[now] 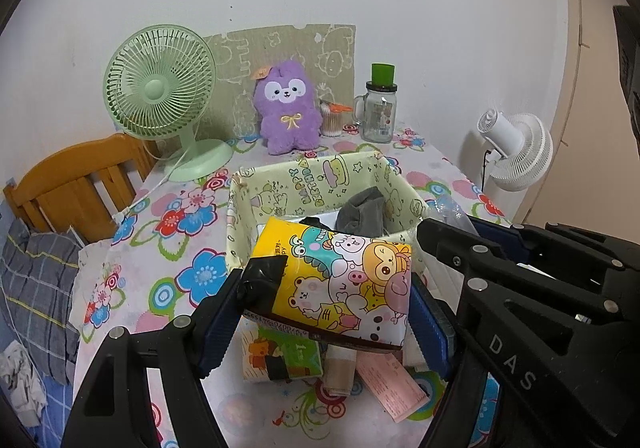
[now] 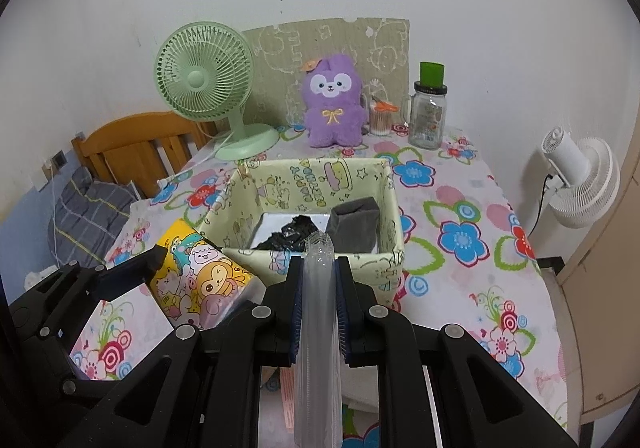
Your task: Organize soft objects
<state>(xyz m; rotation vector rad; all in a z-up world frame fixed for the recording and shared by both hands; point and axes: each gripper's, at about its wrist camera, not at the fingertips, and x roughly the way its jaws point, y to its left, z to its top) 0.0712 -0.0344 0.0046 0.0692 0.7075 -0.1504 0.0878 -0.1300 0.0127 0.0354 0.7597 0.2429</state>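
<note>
Before box (image 2: 312, 268), left gripper (image 1: 324, 288) clamps tissue pack (image 1: 340, 284); right gripper (image 2: 319, 280) pinches plastic sleeve (image 2: 318, 328).

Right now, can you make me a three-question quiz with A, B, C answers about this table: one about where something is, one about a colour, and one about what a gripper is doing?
1. Where is the grey cloth?
A. Inside the fabric box
B. Under the green fan
C. On the wooden chair

2. What colour is the plush toy?
A. Red
B. Purple
C. Black

3. What is the left gripper doing?
A. Hanging open
B. Gripping the glass jar
C. Gripping the cartoon tissue pack

Answers: 1 A, the cloth lies within the box walls. 2 B, its fur is purple. 3 C, both pads press the pack's sides.
</note>
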